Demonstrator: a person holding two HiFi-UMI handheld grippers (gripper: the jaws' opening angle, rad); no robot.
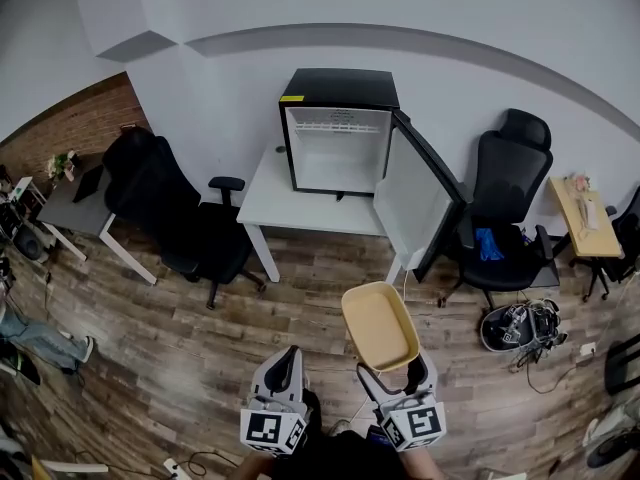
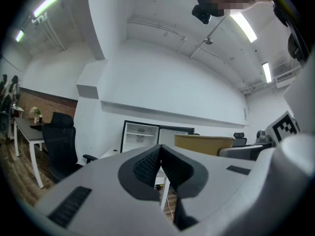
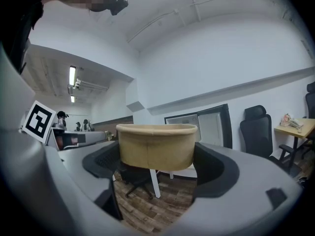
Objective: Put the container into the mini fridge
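A tan, empty container (image 1: 380,325) is held up in front of me, with my right gripper (image 1: 398,376) shut on its near end; in the right gripper view the container (image 3: 156,145) sits between the two dark pads. My left gripper (image 1: 284,368) hangs beside it, shut with nothing in it, its pads (image 2: 147,167) pressed together. The black mini fridge (image 1: 338,132) stands on a white table (image 1: 270,201) ahead, its door (image 1: 420,203) swung open to the right and its white inside bare. The fridge (image 2: 140,136) also shows in the left gripper view, far off.
A black office chair (image 1: 190,220) stands left of the table, another (image 1: 505,213) right of the open door with something blue on its seat. Cables and gear (image 1: 520,325) lie on the wood floor at right. A small wooden desk (image 1: 580,218) is far right.
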